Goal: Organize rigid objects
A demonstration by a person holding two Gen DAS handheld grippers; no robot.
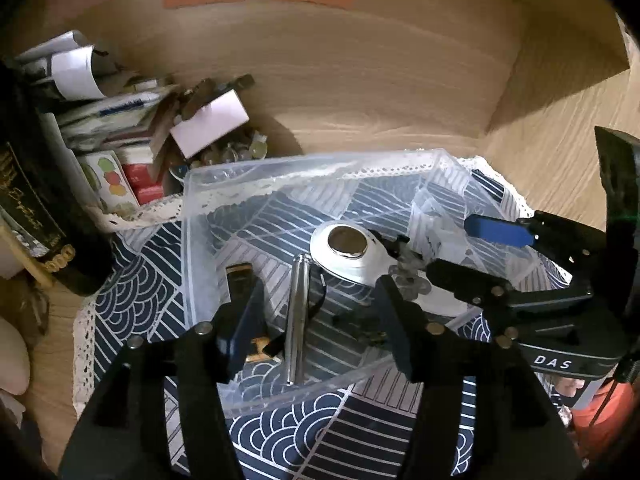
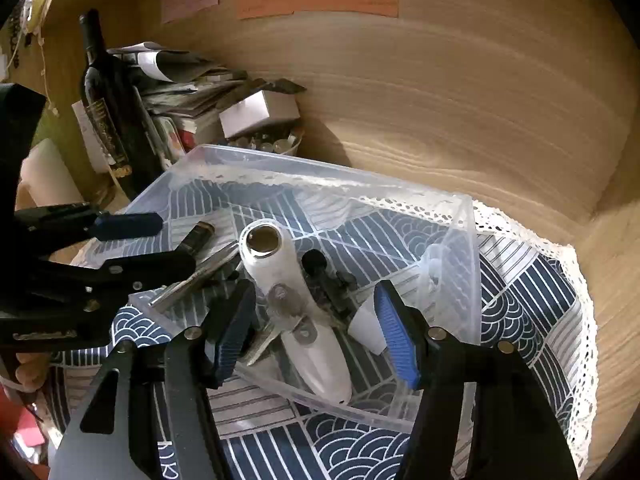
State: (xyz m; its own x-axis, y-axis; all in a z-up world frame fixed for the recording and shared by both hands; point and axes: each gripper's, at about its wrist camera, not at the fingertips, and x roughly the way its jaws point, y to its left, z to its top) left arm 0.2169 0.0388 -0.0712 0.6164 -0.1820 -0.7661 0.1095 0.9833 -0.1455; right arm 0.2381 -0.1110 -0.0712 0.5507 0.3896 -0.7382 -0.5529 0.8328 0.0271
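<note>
Looks mostly done, judging by contents. Clear plastic bin (image 2: 460, 272) on patterned cloth (image 2: 532, 280) already holds white handheld device (image 2: 316, 344), steel cylinder (image 1: 296, 320), small dark box (image 1: 239, 276), black clip-like bits (image 2: 332, 284). Left gripper (image 1: 320, 320) spread wide over bin, nothing held. Right gripper (image 2: 316, 328) likewise released, empty, straddling the white device. Left to do: nothing loose visible on cloth outside bin; prob. just withdraw. Clutter pile (image 1: 132, 136) at back untouched.

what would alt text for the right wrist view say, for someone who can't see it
The open right claw hovers over a clear plastic bin holding a white handheld device, a silver metal tube and small dark items. The bin sits on a navy wave-patterned cloth; the open left claw enters at left, with a wine bottle behind.
</note>
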